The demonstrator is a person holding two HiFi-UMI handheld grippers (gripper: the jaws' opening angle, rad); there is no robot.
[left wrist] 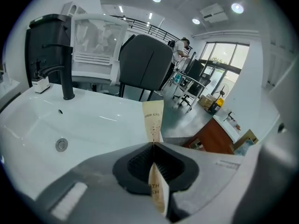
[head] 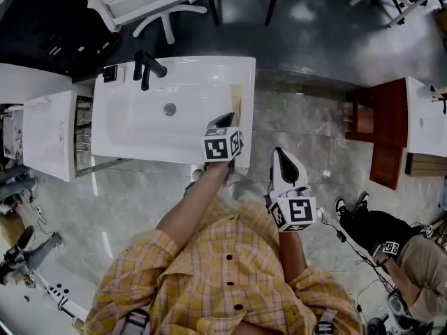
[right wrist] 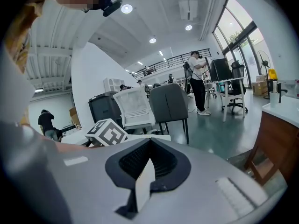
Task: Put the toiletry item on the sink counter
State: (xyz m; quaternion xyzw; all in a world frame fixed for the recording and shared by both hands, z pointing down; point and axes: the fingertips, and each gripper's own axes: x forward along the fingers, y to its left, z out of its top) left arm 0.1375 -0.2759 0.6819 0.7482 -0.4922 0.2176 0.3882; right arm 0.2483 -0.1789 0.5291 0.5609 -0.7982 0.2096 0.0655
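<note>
1. The black faucet (head: pixel 149 67) is standing at the back left of the white sink counter (head: pixel 202 72). The flat strip along the right edge is lying bare, which I judge makes it the natural landing spot.
2. My left tool (head: pixel 225 121) is hanging over that right edge, jaws clamped on the beige toiletry tube (head: pixel 236 100). In the left gripper view the pads are pinching the tube across its flat body. The crimped end (left wrist: pixel 153 115) is pointing ahead and the tube is turned edge-on between the jaws, a thin grip that suits so flat an item. The tube is sitting just above the counter's right strip, beside the basin (head: pixel 140 124). I cannot tell whether it is touching the surface yet.
3. My right tool (head: pixel 281 158) is waiting further right, over the tiled floor (head: pixel 321 128) and apart from the counter. Its jaws are together with nothing between them. I judge it is being held aside so it is not crowding the one-handed placement.
4. By my reading the job is nearing its end: lowering the tube flat and letting go is what remains, taking care it is not sliding into the basin.
</note>
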